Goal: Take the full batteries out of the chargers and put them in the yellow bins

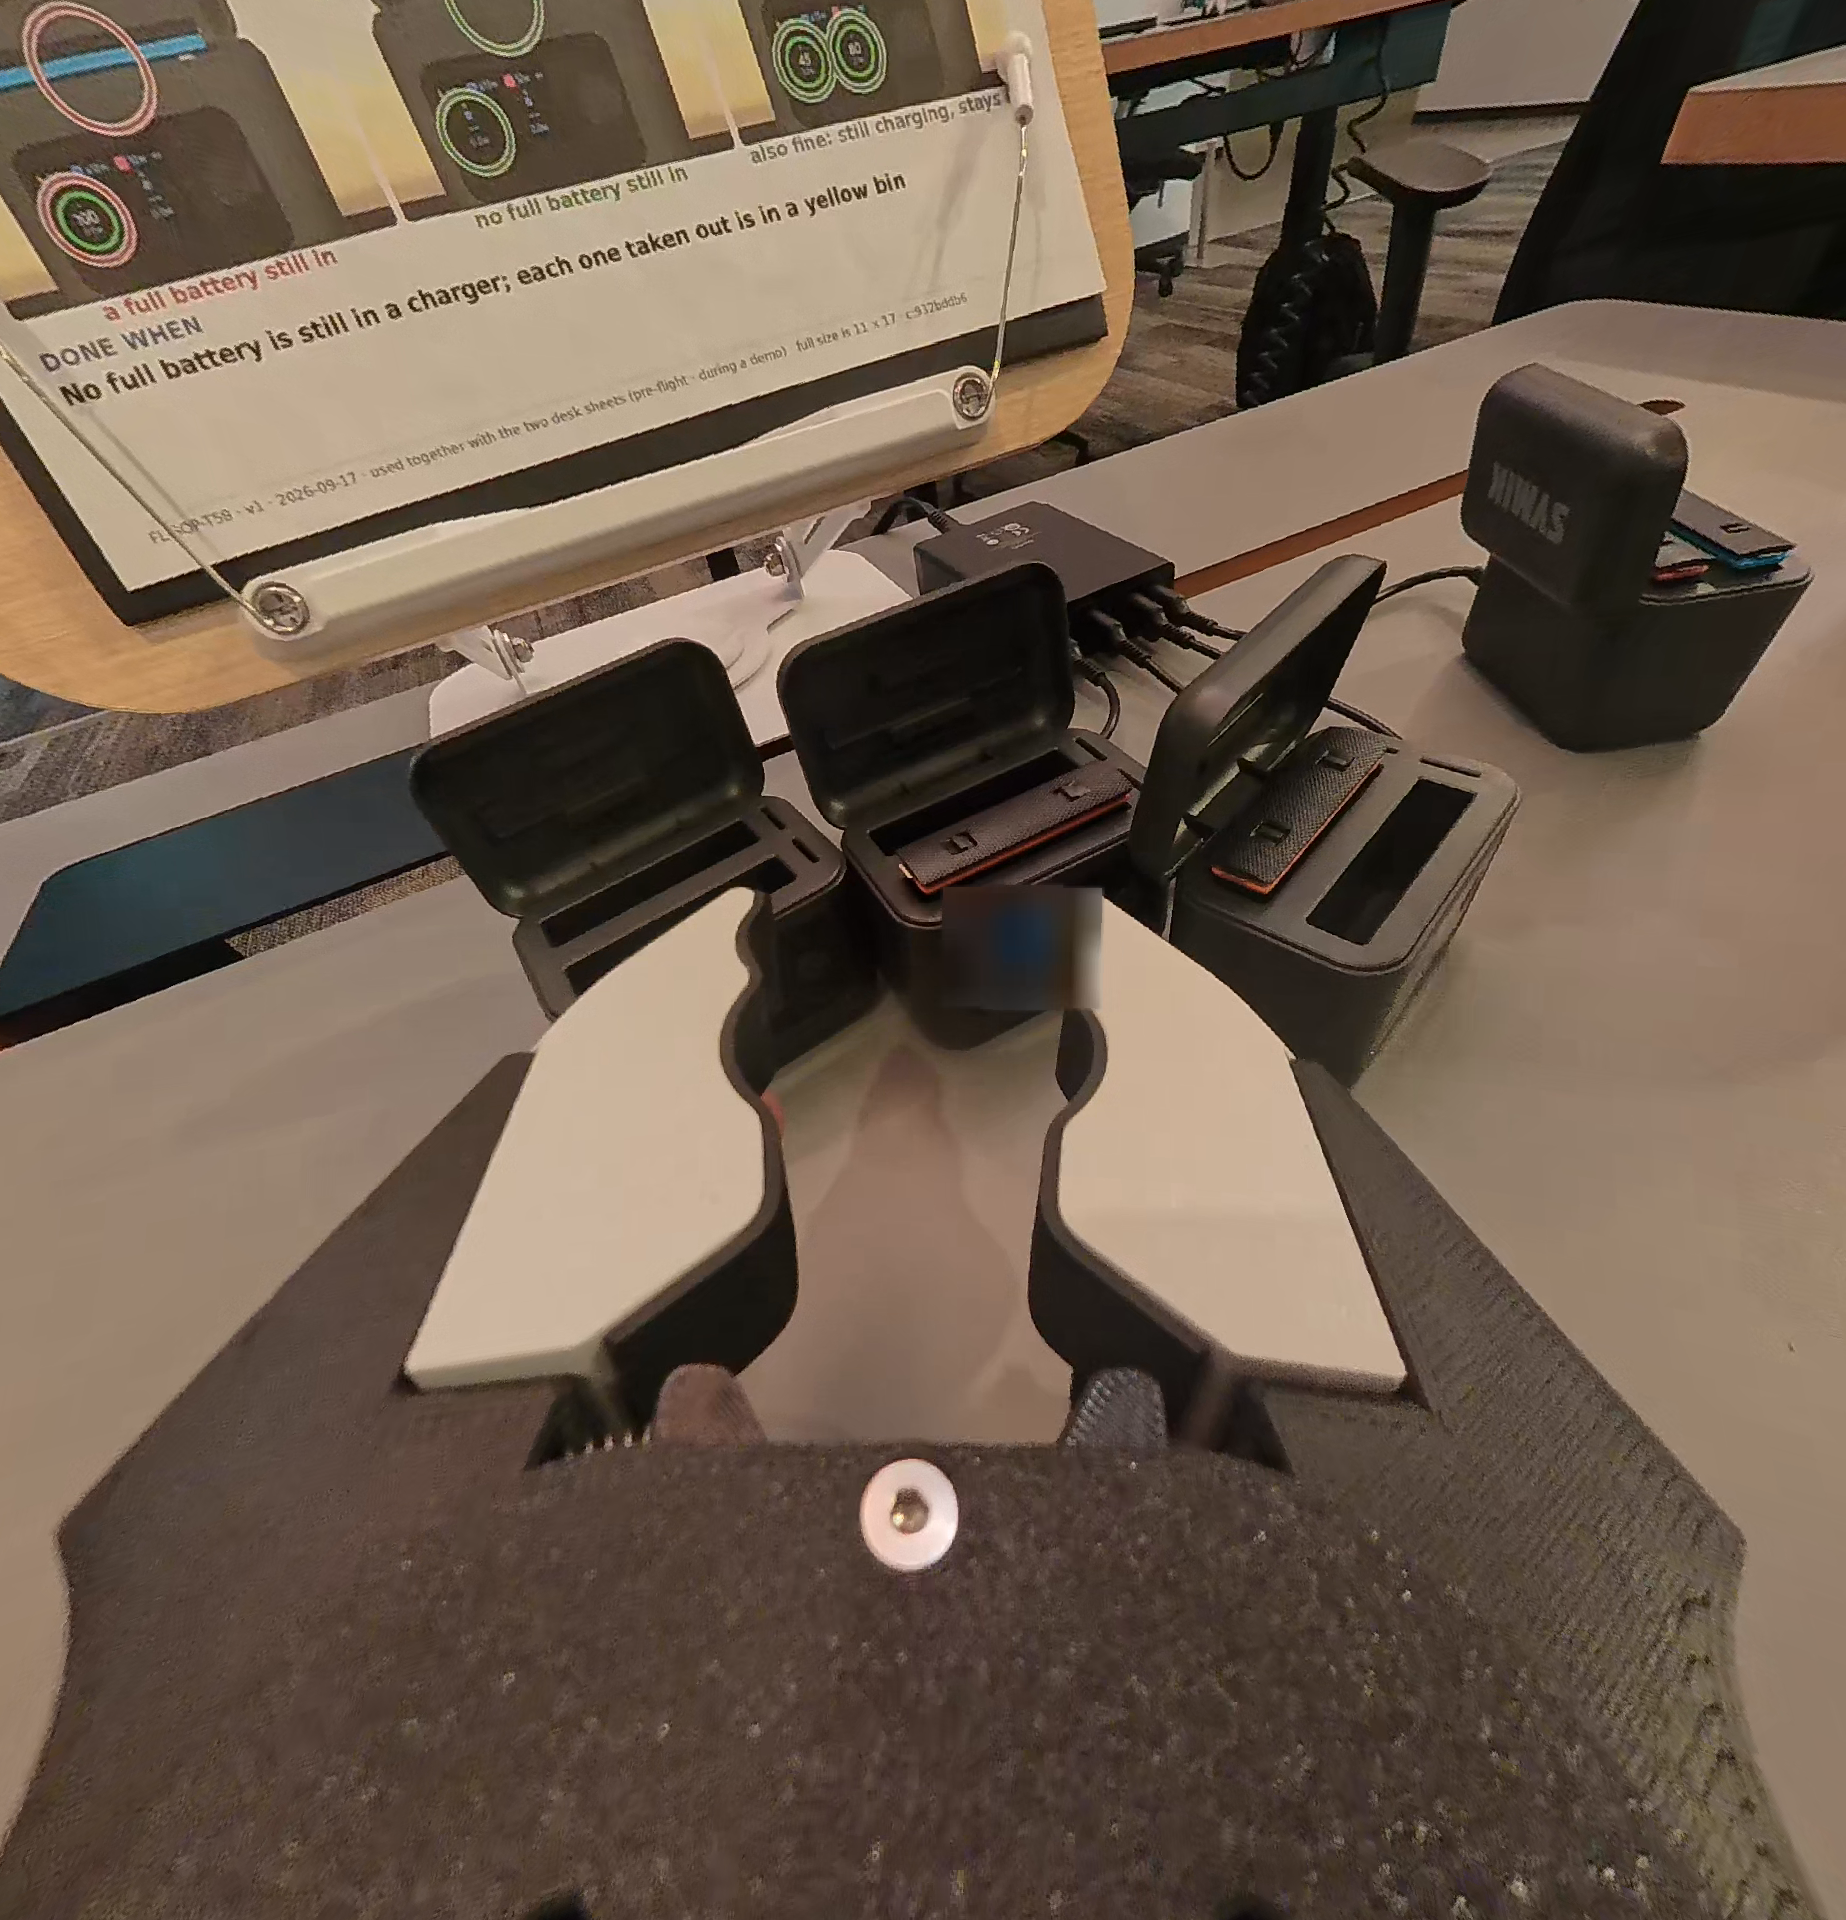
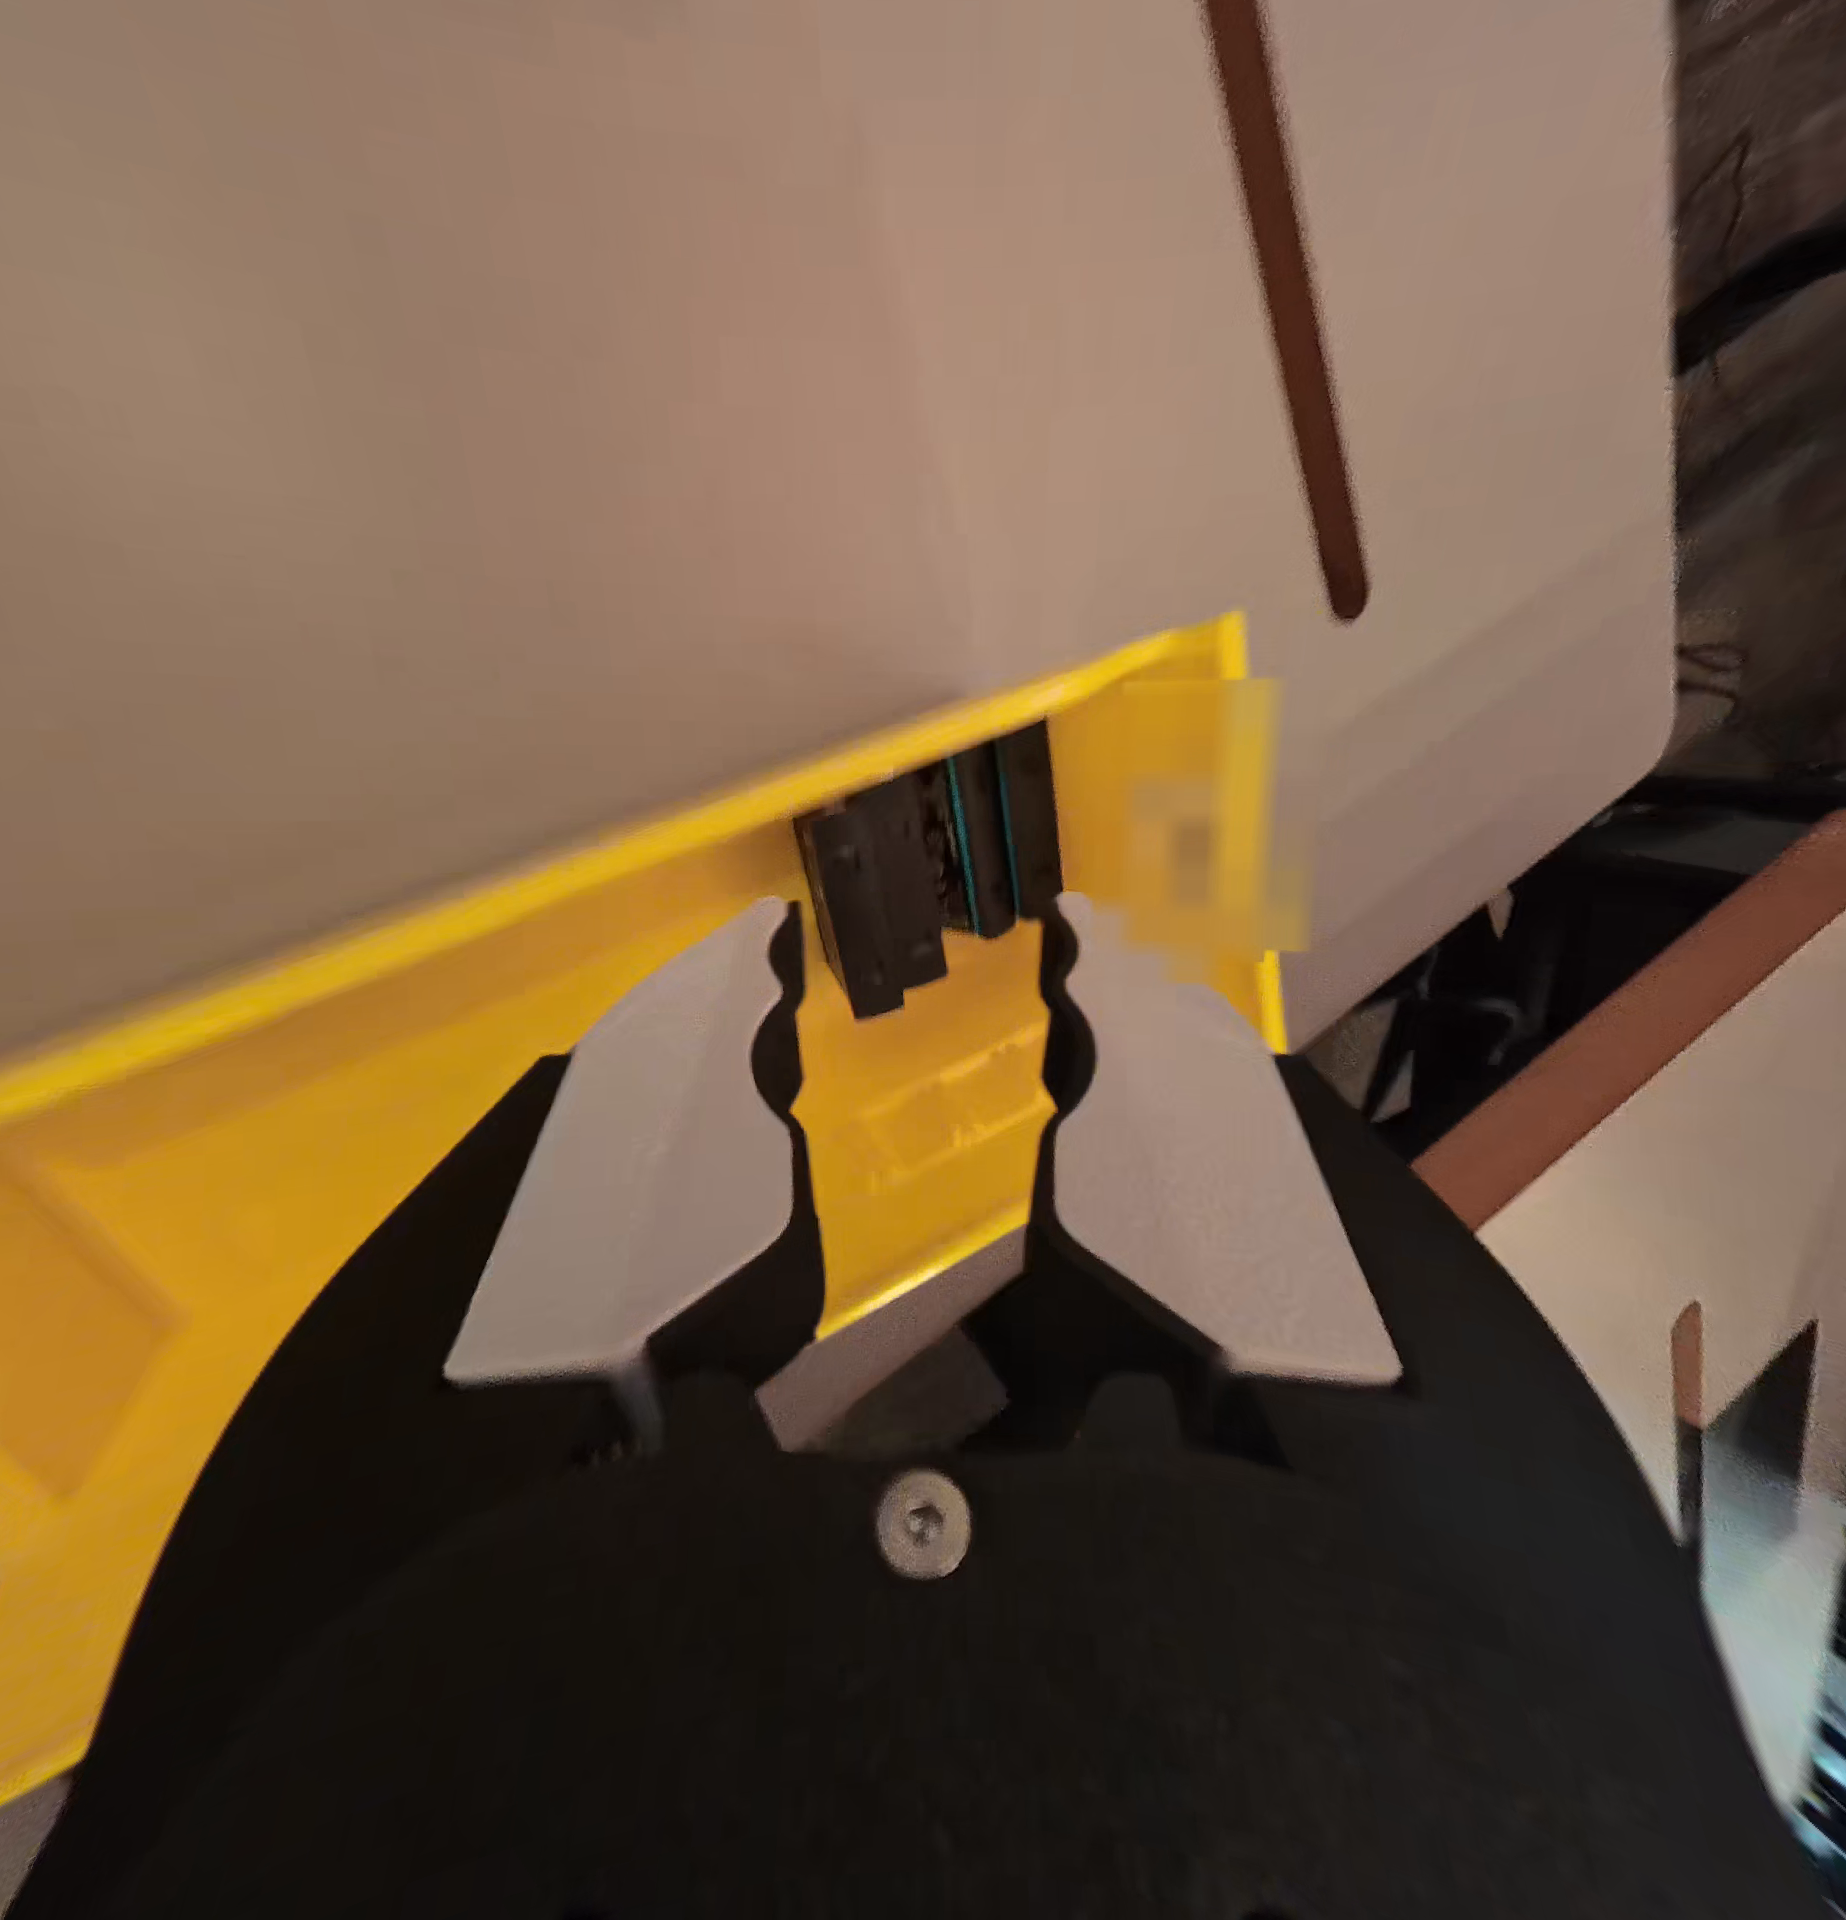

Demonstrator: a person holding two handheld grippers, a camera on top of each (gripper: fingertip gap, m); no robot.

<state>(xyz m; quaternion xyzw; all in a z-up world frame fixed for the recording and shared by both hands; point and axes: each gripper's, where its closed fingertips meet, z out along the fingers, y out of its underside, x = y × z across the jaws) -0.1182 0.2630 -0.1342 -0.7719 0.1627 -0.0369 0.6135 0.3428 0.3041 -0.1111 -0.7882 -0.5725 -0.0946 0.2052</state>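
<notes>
Grey desk (image 1: 1625, 1143), patterned carpet (image 1: 1189, 343), office chair (image 1: 1418, 197) behind.

A printed sheet (image 1: 503, 291) sat clipped on a wooden board (image 1: 1090, 208) at the far left, tilted on a white stand (image 1: 794, 613) that rested on the grey table (image 1: 1625, 1039). Just right of the stand lay a flat black power hub (image 1: 1044, 556), with several black cables (image 1: 1137, 634) plugged into its near side. A blue mat (image 1: 171, 914) lay on the table at the left. Beyond the table's far edge, an office chair (image 1: 1418, 208) and a dark backpack (image 1: 1303, 312) stood on patterned carpet (image 1: 1189, 343). A brown strip (image 2: 1288, 312) ran across the pale tabletop (image 2: 586, 416) in the right wrist view.
</notes>
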